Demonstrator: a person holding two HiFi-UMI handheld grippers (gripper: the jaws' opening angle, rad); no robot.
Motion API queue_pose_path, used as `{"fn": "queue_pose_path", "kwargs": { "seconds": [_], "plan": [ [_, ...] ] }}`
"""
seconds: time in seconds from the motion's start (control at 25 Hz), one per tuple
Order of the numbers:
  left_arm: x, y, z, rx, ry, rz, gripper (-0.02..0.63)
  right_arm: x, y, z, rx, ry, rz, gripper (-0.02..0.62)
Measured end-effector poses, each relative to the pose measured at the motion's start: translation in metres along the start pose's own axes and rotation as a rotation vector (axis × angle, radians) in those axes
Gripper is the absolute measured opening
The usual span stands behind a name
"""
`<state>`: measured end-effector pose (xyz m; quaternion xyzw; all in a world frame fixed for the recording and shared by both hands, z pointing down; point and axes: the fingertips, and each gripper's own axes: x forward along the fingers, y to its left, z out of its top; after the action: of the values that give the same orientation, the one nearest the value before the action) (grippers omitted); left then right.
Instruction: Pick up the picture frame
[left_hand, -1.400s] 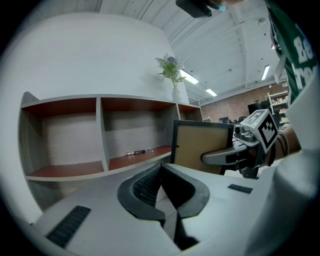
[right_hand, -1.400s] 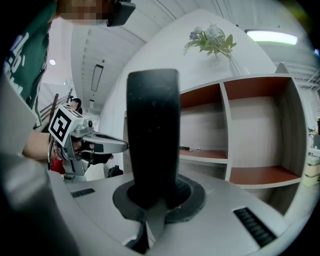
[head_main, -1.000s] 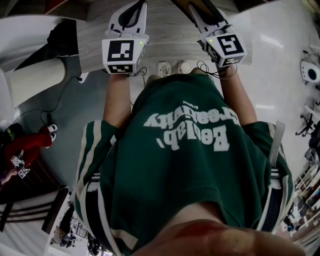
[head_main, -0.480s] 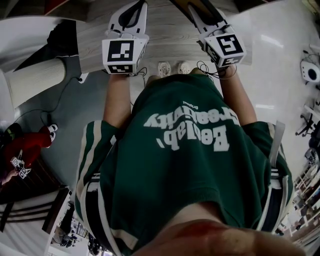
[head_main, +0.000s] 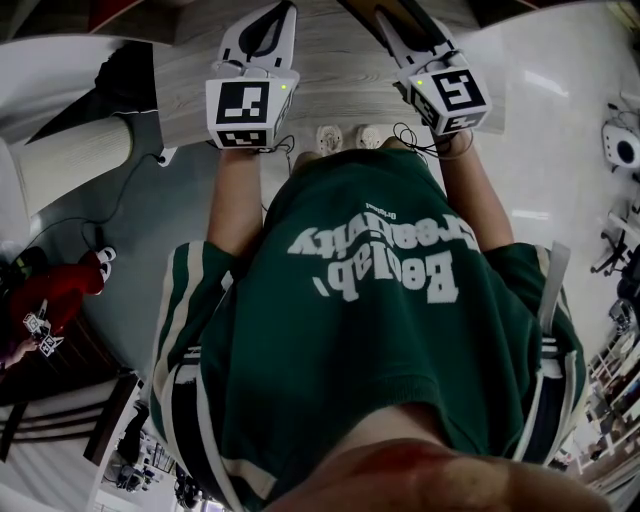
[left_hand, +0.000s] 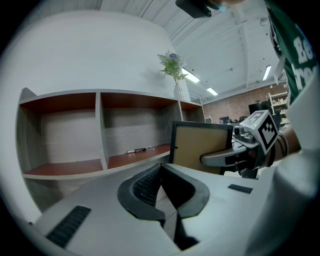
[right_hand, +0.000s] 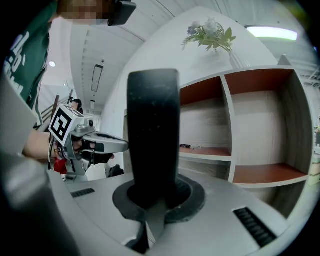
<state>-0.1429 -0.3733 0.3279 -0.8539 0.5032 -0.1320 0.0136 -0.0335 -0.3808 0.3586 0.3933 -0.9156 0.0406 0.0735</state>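
Picture frame (left_hand: 196, 141) clamped in right gripper (right_hand: 152, 194).

Along the top edge of the head view, the left tongs (head_main: 275, 15) and the right tongs (head_main: 398, 20) are both cut off before their tips, so that view does not show their grip. In the centre of the right gripper view, the picture frame (right_hand: 152, 140) is only a dark, blurred slab. Its face is unseen and its lower end is sunk between the pads. At centre right of the left gripper view, the right tongs cover the frame's right side, and the left tongs' white body hides its bottom edge. Small dark things (left_hand: 136, 150) on the shelf (left_hand: 142, 156) are too small to identify.
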Motion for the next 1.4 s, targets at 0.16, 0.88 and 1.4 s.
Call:
{"fn": "queue_pose_path", "kwargs": {
  "seconds": [0.16,0.88,1.4],
  "plan": [
    [-0.003,-0.008,0.003,0.000,0.001,-0.002,0.018,-0.009,0.003,0.002,0.000,-0.009,0.016,0.038],
    [-0.010,-0.012,0.013,-0.006,-0.019,0.011,0.018,-0.017,0.002,0.011,-0.011,-0.019,0.004,0.038],
    [0.004,-0.021,0.019,0.018,-0.043,-0.055,0.018,-0.028,-0.010,0.010,-0.025,-0.028,-0.068,0.038]
  ]
}}
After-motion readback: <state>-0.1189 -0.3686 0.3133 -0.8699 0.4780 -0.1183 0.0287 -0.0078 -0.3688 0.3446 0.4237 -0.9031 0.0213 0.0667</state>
